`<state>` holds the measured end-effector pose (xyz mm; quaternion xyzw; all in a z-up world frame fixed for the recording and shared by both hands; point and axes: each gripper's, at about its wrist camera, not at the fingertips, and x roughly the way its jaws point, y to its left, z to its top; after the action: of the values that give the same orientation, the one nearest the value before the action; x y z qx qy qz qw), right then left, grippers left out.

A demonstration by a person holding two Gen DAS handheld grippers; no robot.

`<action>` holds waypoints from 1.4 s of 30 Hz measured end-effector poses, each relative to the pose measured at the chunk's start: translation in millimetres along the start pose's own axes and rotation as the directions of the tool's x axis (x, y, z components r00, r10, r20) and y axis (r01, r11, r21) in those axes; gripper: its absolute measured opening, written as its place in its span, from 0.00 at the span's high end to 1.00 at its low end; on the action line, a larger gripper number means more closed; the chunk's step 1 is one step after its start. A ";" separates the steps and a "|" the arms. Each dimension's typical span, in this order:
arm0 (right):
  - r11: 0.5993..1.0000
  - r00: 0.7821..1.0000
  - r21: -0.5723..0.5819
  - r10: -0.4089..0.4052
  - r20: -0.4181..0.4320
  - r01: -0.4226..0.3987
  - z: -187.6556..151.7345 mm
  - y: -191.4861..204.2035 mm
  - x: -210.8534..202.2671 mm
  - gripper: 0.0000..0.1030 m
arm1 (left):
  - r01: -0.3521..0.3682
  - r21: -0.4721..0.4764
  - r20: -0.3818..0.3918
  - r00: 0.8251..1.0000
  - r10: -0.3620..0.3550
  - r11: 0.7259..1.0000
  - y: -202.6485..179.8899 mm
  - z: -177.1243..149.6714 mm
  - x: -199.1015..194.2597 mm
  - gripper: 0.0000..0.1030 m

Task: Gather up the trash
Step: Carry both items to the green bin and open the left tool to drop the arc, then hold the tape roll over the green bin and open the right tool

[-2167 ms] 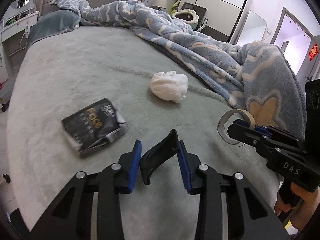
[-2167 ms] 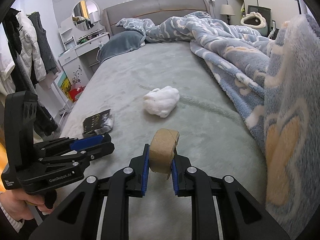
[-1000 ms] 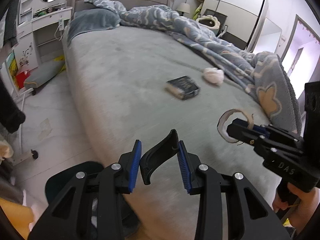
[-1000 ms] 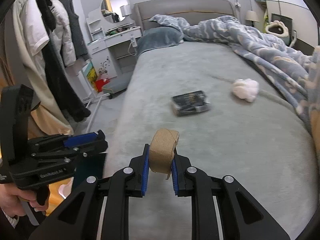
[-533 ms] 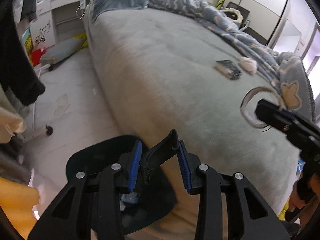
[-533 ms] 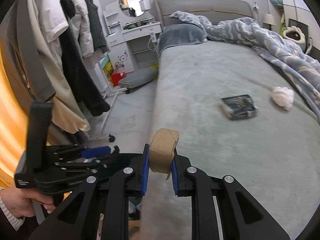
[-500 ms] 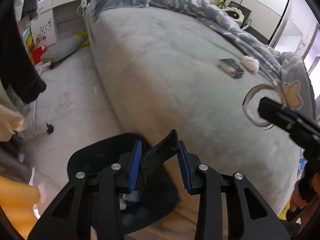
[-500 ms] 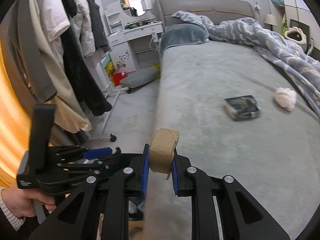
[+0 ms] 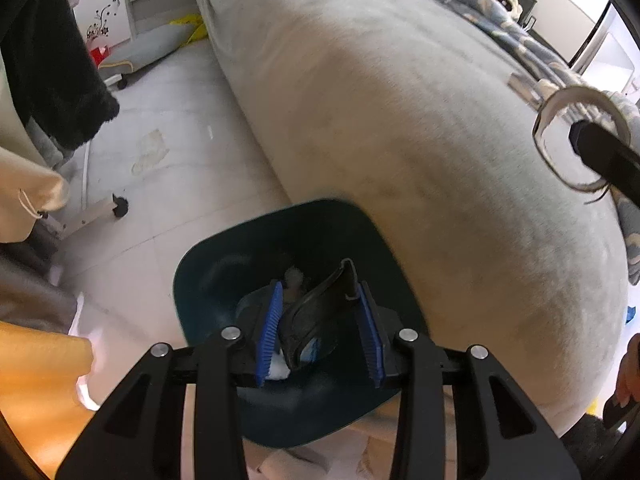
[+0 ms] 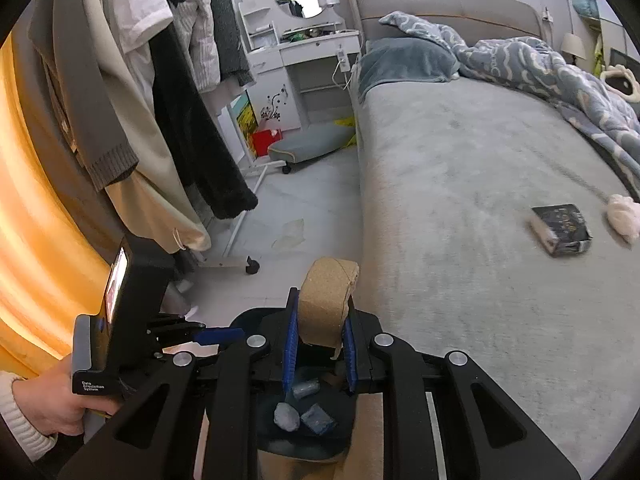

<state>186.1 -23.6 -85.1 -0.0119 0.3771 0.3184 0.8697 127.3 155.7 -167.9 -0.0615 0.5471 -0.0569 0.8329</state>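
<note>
Left gripper (image 9: 318, 322) is pinching a curved black plastic piece (image 9: 320, 312) directly above the dark bin (image 9: 208, 264), which stands on the floor against the bed's side. The piece bridges the blue pads at a slant, touching the right pad near its tip and the left pad lower down. Right gripper (image 10: 320, 338) is pressed tight on a cardboard tape core (image 10: 326, 300), with the bin's mouth showing below it at 6 o'clock.

Risks noted:
- The black piece sits crooked. On release it may cling to one pad or tip sideways; the bin's rim toward 3 o'clock lies against the bed (image 9: 400, 120), so a bounce there could land it on the mattress edge.
- Both grippers crowd the same opening. In the right wrist view the left tool sits at 9 o'clock, just beside the right fingers; a clash is possible if both release together.
- A black packet (image 10: 562, 230) and a white tissue wad (image 10: 622, 212) remain on the bed at 3 o'clock, well apart from the bin.

Pose: the left gripper points steeply down into the bin. The right gripper is angled more shallowly, over the near rim.
</note>
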 end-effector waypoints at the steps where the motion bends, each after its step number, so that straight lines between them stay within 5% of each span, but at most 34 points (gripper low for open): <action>1: 1.000 1.000 -0.001 0.003 -0.004 -0.003 -0.1 1.0 2.5 0.81 | -0.002 -0.004 -0.013 1.000 0.002 1.000 4.3 -1.8 2.0 0.60; 10: 0.999 0.998 -0.021 0.026 -0.054 -0.028 0.8 23.2 29.6 0.81 | -0.007 -0.022 -0.126 0.992 0.004 1.000 32.6 -16.7 17.9 0.48; 20: 0.999 0.991 -0.006 0.036 -0.132 -0.038 -3.3 33.3 63.9 0.81 | -0.007 -0.044 -0.135 0.991 0.001 0.999 58.3 -21.3 14.0 0.27; 32: 0.999 0.954 0.018 0.038 -0.297 -0.034 -29.4 32.9 113.0 0.81 | 0.016 -0.059 0.004 1.000 -0.015 0.998 66.1 -10.2 -19.3 0.21; 42: 0.997 0.911 0.069 0.049 -0.410 -0.023 -57.4 22.3 139.6 0.81 | 0.056 -0.081 0.148 0.988 -0.044 0.995 70.1 3.9 -51.1 0.22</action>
<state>207.9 55.2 -213.9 -0.0442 0.5616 0.3126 0.7648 112.6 233.3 -131.7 -0.1147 0.4847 -0.0499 0.8657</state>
